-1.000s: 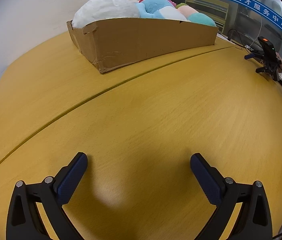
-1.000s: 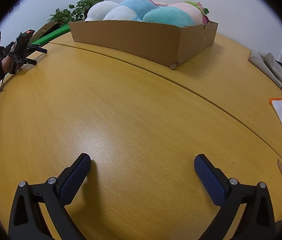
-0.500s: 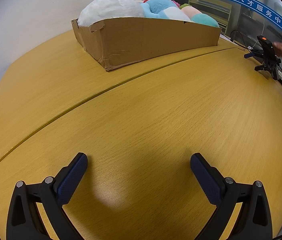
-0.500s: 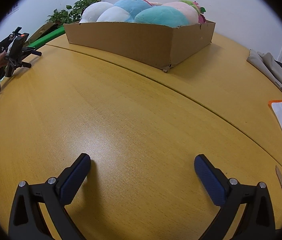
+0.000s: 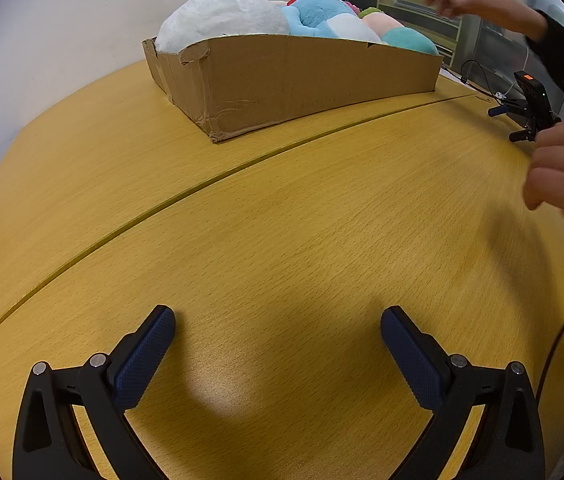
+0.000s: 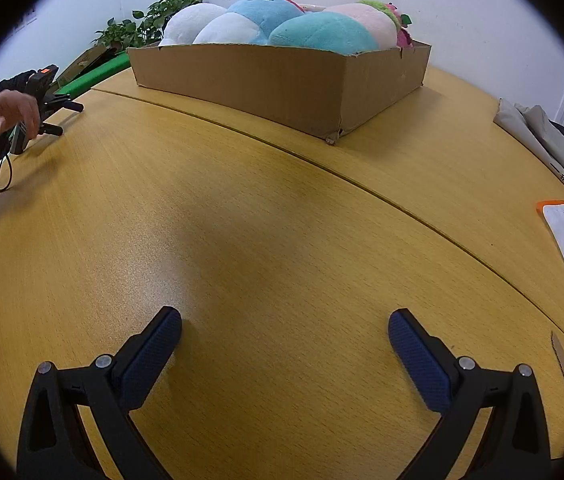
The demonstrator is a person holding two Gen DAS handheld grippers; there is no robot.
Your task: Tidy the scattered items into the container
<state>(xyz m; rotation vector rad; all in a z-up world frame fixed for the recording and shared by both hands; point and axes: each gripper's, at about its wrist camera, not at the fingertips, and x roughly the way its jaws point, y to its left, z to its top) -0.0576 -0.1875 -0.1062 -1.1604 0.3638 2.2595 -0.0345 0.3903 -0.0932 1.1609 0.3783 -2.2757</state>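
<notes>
**Both grippers idle, toys already boxed**

The left gripper [image 5: 278, 332] and right gripper [image 6: 285, 330] are held low over the bare wooden table [image 5: 282, 220], jaws spread wide, nothing grasped. The plush toys [image 6: 282, 24] are piled inside the cardboard box [image 6: 282, 80] at the far side, so tidying appears finished. A person's hand [image 5: 562, 168] is blurred nearby.

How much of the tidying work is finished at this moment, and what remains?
It looks essentially done. The plush toys are piled in the cardboard box, and no toy lies loose on the visible part of the table. Nothing is in hand: the left gripper and right gripper are both open and empty above bare wood. No toys are left to collect in either view.
</notes>
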